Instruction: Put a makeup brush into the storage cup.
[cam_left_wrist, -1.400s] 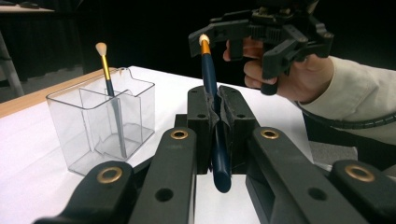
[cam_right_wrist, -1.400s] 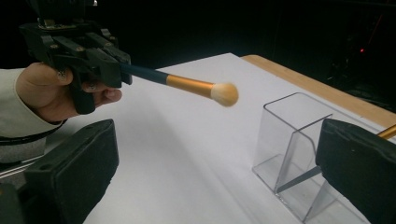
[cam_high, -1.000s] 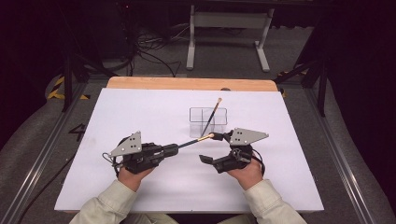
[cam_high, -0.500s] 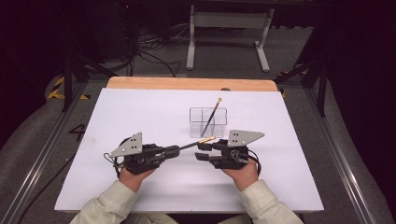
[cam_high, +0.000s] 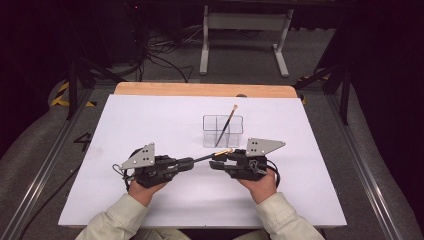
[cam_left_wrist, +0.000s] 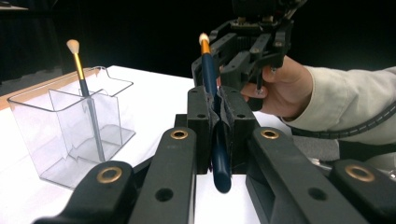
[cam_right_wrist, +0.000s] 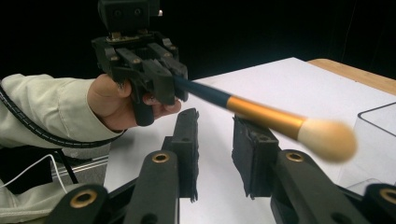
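Note:
A makeup brush (cam_high: 212, 155) with a dark blue handle, gold ferrule and pale bristles is held level just above the white table (cam_high: 150, 115). My left gripper (cam_high: 192, 161) is shut on its handle (cam_left_wrist: 208, 70), pads pressed together around it. My right gripper (cam_high: 216, 163) faces it from the right. Its jaws have just been closing and still stand apart. In the right gripper view the brush (cam_right_wrist: 261, 114) crosses just over the jaw tips of the right gripper (cam_right_wrist: 215, 135), with no pad pressing on it. The left gripper (cam_right_wrist: 159, 79) shows beyond.
A clear divided organizer (cam_high: 222, 131) stands just behind the grippers, with a second brush (cam_high: 227, 122) leaning upright in it, bristles up. The organizer (cam_left_wrist: 60, 135) is at the left in the left gripper view. A wooden strip (cam_high: 200, 89) edges the table's far side.
The right gripper's jaws have narrowed around the brush's bristle end, and it has edged slightly left. The left gripper and the brush have kept their place.

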